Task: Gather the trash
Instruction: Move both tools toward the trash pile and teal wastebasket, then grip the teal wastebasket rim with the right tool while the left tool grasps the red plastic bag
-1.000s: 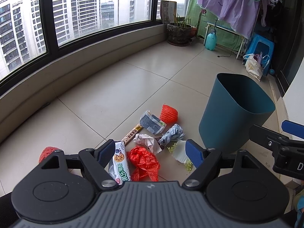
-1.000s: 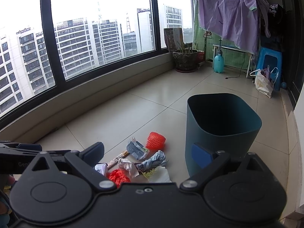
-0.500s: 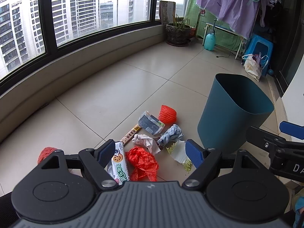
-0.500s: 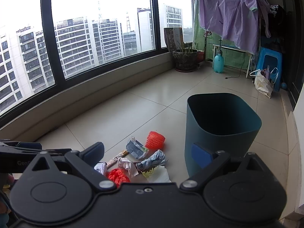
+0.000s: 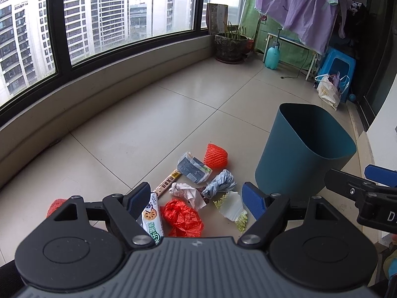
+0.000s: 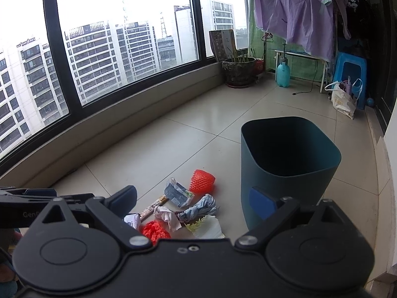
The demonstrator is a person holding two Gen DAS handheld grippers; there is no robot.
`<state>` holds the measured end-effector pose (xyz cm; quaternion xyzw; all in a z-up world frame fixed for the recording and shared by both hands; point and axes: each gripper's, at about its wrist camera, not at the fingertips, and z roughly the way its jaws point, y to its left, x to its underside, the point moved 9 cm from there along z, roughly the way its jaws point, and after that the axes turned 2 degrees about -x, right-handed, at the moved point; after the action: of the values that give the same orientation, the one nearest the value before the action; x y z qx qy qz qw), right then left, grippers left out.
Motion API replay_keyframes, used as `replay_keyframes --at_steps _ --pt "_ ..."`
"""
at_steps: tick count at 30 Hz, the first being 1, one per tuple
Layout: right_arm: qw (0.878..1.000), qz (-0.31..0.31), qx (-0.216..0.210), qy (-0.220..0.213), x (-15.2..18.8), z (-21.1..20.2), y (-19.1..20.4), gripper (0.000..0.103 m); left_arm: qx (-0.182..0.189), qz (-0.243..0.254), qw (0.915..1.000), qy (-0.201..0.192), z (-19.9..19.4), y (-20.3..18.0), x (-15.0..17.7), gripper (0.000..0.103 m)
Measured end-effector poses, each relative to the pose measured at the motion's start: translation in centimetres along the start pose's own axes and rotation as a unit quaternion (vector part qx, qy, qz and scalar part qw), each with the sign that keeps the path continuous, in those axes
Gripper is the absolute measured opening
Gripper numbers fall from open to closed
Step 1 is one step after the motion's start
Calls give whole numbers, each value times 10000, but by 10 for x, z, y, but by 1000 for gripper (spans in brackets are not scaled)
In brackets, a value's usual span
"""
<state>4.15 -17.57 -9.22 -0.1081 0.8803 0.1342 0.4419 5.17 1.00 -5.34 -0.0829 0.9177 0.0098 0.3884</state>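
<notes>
Trash lies on the tiled floor left of a teal bin (image 5: 305,154), which also shows in the right wrist view (image 6: 287,168). The pile holds an orange foam net (image 5: 215,155), a grey-blue wrapper (image 5: 193,167), a long snack stick wrapper (image 5: 166,182), white crumpled tissue (image 5: 186,192), a crumpled blue paper (image 5: 219,182), a red plastic bag (image 5: 182,217), a green-and-white snack packet (image 5: 151,219) and a white cabbage piece (image 5: 233,209). My left gripper (image 5: 197,200) is open and empty above the pile. My right gripper (image 6: 193,200) is open and empty, above and behind the pile, next to the bin.
A second orange net (image 5: 55,204) lies at the far left. A low curved wall (image 5: 99,99) under windows runs along the left. A plant pot (image 5: 230,47), spray bottle (image 5: 271,57), blue stool (image 5: 337,67) and bags (image 5: 327,92) stand at the back.
Both grippers have shifted slightly; the left wrist view has edged back a little from the trash. Nothing was taken hold of and the jaws stay open.
</notes>
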Motion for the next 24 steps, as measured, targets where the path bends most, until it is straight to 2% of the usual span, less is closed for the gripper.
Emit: replay_keyframes --at_steps 8,16,24 --pt "9995 -254 47 159 -25 7 -23 95 -58 40 9999 95 19 -10 -24 81" --pt "9981 -347 494 113 -66 34 -83 94 -154 124 9996 211 49 -17 -38 81" --pt "9956 -290 784 422 -91 72 -142 94 -253 198 9984 464 86 -13 -45 81"
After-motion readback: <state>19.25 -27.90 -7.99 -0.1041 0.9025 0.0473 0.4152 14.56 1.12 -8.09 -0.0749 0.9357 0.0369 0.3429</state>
